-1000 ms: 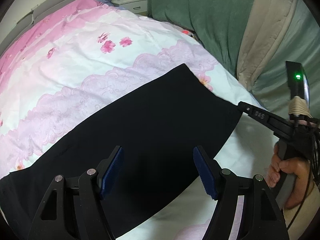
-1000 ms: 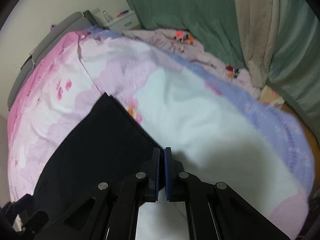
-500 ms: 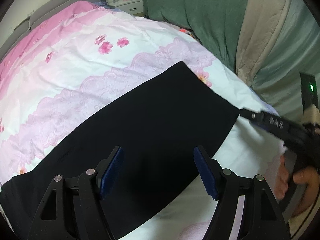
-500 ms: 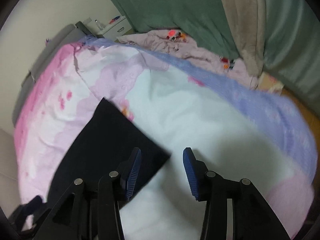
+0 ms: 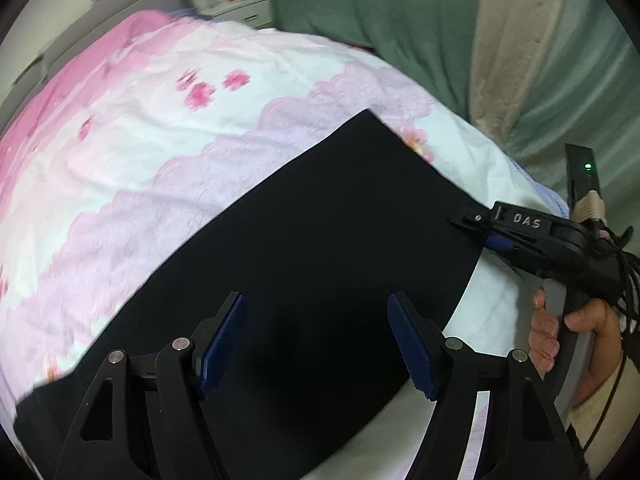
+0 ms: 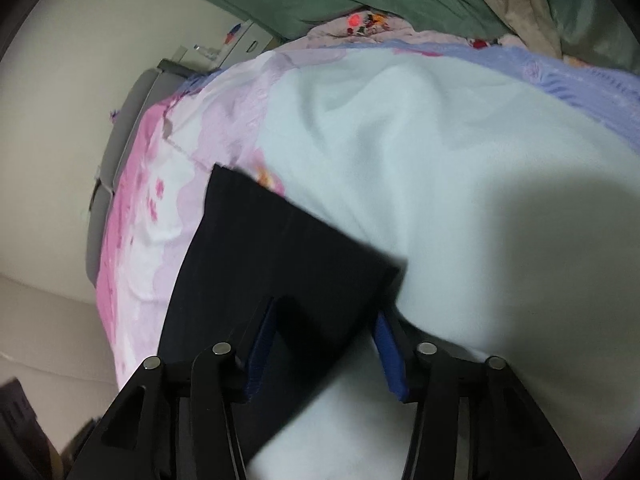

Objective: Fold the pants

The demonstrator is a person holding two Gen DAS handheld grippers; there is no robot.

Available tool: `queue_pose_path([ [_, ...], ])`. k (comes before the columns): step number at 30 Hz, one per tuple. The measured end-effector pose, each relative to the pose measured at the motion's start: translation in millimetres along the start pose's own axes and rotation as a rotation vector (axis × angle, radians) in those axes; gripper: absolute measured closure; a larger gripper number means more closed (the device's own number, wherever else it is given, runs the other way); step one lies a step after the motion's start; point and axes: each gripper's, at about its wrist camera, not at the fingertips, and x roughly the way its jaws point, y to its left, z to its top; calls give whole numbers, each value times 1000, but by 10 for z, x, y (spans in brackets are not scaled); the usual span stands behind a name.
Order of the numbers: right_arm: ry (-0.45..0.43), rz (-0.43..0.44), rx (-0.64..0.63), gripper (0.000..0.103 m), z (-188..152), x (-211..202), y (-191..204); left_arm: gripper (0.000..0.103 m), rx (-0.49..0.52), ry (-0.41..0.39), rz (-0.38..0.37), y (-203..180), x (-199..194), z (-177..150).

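Only left view shows hand point(image 5: 576, 344), pants point(image 5: 320, 260)

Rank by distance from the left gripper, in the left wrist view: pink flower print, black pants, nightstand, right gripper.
1. Black pants, directly under the left gripper.
2. Right gripper, at the pants' right corner.
3. Pink flower print, mid-bed.
4. Nightstand, far end.

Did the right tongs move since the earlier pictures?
Yes. The right tongs came down toward the black pants on the bed, jaws opened astride the corner.
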Motion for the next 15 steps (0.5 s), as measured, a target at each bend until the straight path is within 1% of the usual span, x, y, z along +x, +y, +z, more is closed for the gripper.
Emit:
queue_pose_path([
  [2, -9, -6, 8, 69, 20, 42, -25, 27, 69, -13, -43, 6, 67, 134],
  [4, -21, -13, 3, 80, -3, 45, -43, 26, 151, -28, -89, 37, 190, 365],
  [6, -28, -18, 10, 87, -13, 37, -85, 26, 186, -26, -118, 74, 301, 564],
  [8, -25, -29, 15, 90, -8, 34, -92, 26, 225, -28, -163, 136, 449, 843],
  [10, -27, -65, -11, 90, -10, 46, -30, 26, 264, -33, -214, 155, 559, 1061],
  [11, -31, -87, -32, 90, -18, 54, 7, 27, 285, -18, -240, 147, 627, 1163],
  [12, -37, -102, -49, 90, -26, 60, 30, 27, 319, 22, -293, 123, 752, 1312],
  [13, -44, -110, -62, 90, -38, 72, 44, 32, 343, 52, -331, 95, 851, 1416],
  [14, -48, -108, -61, 91, -36, 72, 33, 37, 352, 67, -353, 82, 912, 1478],
  [15, -51, -98, -49, 91, -33, 68, 9, 38, 357, 90, -391, 77, 1007, 1570],
])
